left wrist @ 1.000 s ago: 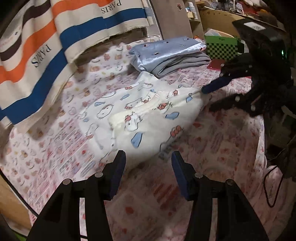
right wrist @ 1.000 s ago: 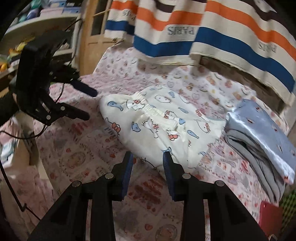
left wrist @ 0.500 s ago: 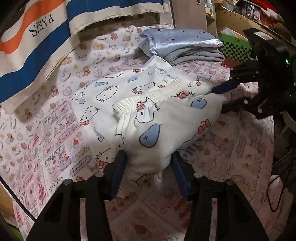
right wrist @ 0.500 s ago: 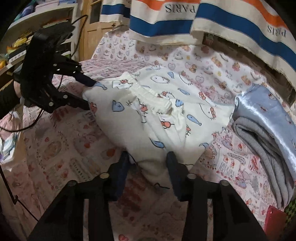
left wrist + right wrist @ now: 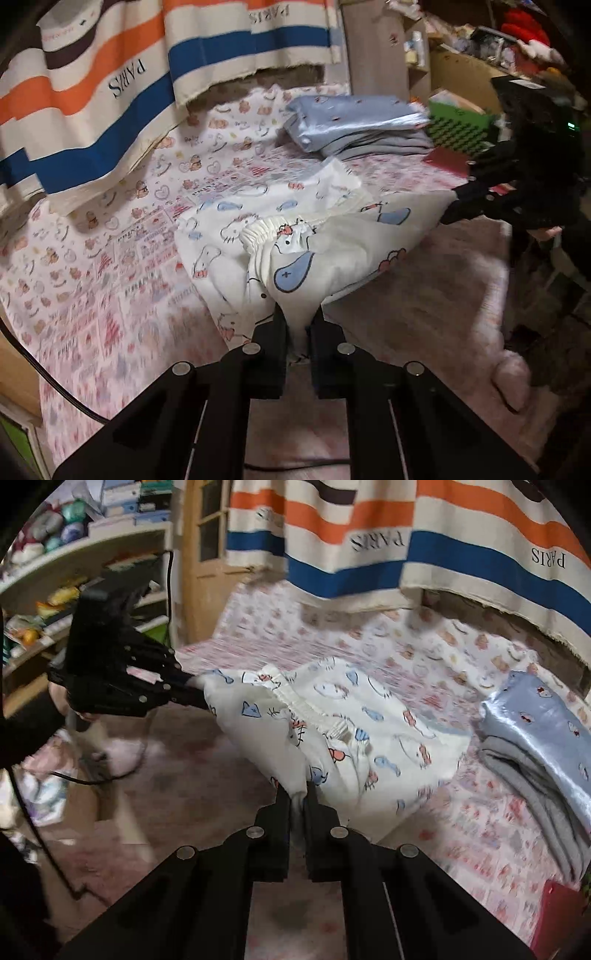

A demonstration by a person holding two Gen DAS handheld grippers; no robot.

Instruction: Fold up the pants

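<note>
Two corners of the near edge of the cream cartoon-print pants (image 5: pixel 332 236) are pinched: the left hand-held gripper (image 5: pixel 297 325), whose jaws have just been closing, is clenched on the left one, while the garment lies part-folded on the pink patterned bed sheet (image 5: pixel 110 280). The right hand-held gripper (image 5: pixel 295 799), likewise just closed, grasps the other corner. Judged the start of a fold; next, both corners should probably travel together over the elastic waistband (image 5: pixel 317 716), level.
</note>
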